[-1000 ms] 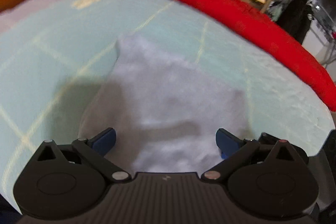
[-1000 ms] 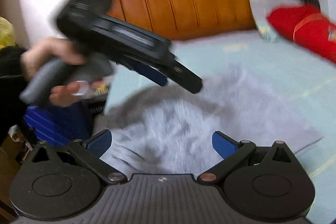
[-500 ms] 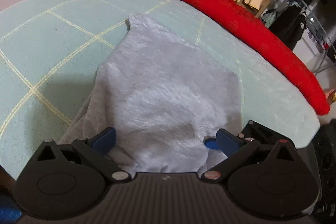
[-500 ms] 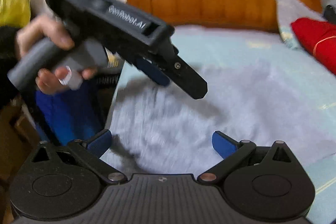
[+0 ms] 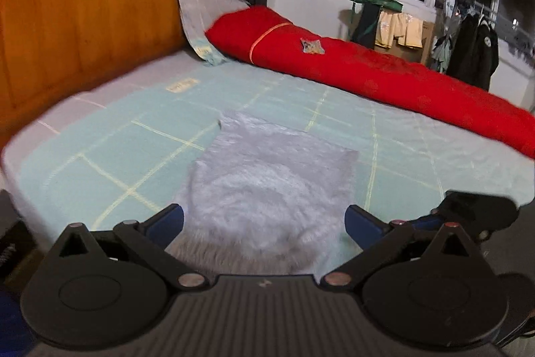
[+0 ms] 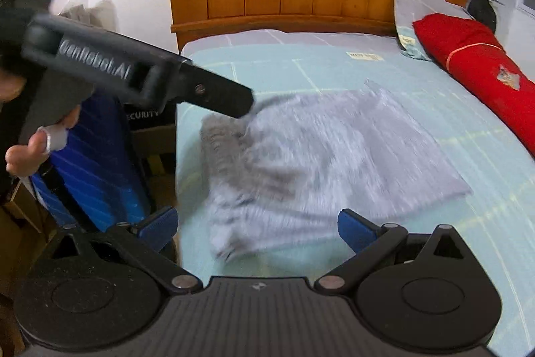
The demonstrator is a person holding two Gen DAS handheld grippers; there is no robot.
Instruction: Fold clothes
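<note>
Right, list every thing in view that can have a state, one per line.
Left gripper: open, empty, above the garment's near edge.
Right gripper: open, empty.
Grey garment: lying on the bed, partly folded, near left corner rumpled.
Red quilt: rolled, tied with a band, along the bed's far side.
Pillow: propped against the headboard.

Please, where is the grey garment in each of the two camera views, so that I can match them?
Left wrist view: the grey garment lies at lower centre on the bed sheet, reaching down between the open left gripper fingers.
Right wrist view: the grey garment fills the centre, above the open right gripper.
Shared landmark: the red rolled quilt beyond the garment.
</note>
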